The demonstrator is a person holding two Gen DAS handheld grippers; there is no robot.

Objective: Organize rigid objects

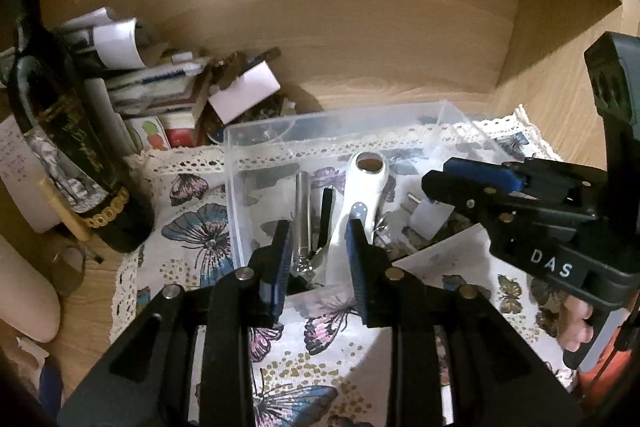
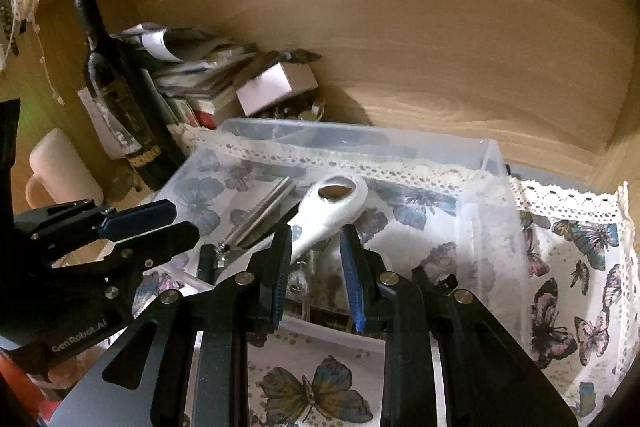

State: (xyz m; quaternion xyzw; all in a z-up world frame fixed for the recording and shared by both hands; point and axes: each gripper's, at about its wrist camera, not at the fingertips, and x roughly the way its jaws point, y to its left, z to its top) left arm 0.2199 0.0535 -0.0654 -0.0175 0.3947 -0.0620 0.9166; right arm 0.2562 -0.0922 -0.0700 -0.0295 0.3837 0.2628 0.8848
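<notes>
A clear plastic box [image 1: 240, 187] [image 2: 496, 163] stands on a butterfly-print cloth. Inside it lie a white opener-like tool with an oval hole [image 1: 362, 195] [image 2: 324, 211], a metal tube [image 1: 302, 211] [image 2: 264, 211] and a thin black strip [image 1: 326, 215]. My left gripper [image 1: 318, 231] is open just above the box's near edge, its blue pads either side of the white tool's handle without touching it. My right gripper [image 2: 316, 239] is open over the same box; it also shows in the left wrist view [image 1: 452, 179], at the box's right side. The left gripper shows at the left of the right wrist view [image 2: 176, 219].
A dark wine bottle [image 1: 76, 163] [image 2: 120, 107] stands at the left beside a pile of papers and small boxes [image 1: 168, 83] [image 2: 224, 83]. A cream mug [image 2: 60, 167] is far left. Wooden shelf walls [image 1: 360, 35] close in behind and right. Loose paper [image 1: 440, 255] lies right of the box.
</notes>
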